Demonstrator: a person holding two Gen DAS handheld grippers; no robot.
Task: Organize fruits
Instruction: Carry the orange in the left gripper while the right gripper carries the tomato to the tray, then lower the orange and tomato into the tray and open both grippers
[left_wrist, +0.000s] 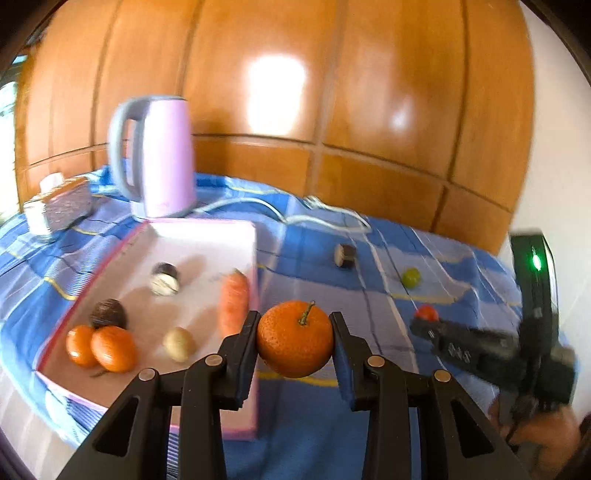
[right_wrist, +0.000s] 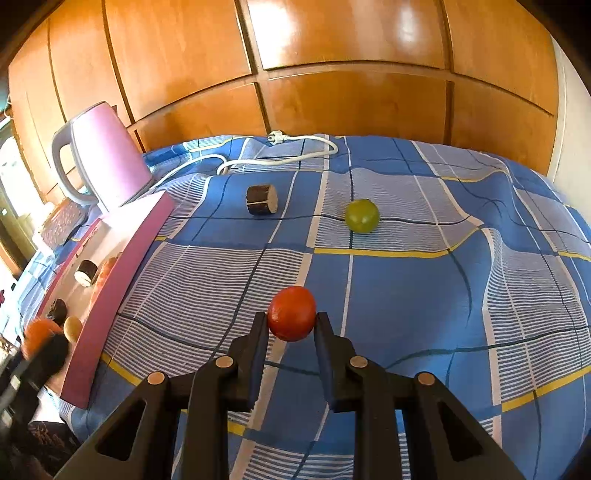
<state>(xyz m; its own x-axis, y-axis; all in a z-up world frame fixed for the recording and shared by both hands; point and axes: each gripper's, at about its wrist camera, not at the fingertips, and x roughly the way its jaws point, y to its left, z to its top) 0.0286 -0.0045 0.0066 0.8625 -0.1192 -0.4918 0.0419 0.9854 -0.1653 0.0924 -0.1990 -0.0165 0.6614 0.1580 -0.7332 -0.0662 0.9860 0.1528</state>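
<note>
My left gripper (left_wrist: 294, 325) is shut on an orange mandarin (left_wrist: 294, 338) with a stem, held just right of the pink tray (left_wrist: 207, 230). The tray holds two small oranges (left_wrist: 99, 347), a carrot (left_wrist: 233, 301), a pale potato-like piece (left_wrist: 178, 344), a dark round fruit (left_wrist: 109, 313) and a dark-and-white roll (left_wrist: 165, 279). My right gripper (right_wrist: 291, 319) is shut on a red tomato-like fruit (right_wrist: 291, 313) over the blue checked cloth. A green fruit (right_wrist: 362, 216) and a dark cut cylinder (right_wrist: 261, 199) lie on the cloth beyond it.
A pink kettle (left_wrist: 162, 155) stands behind the tray, its white cord (right_wrist: 280, 155) trailing across the cloth. A patterned box (left_wrist: 62, 203) sits at far left. A wooden panel wall (right_wrist: 332, 74) backs the table. The right gripper also shows in the left wrist view (left_wrist: 424, 321).
</note>
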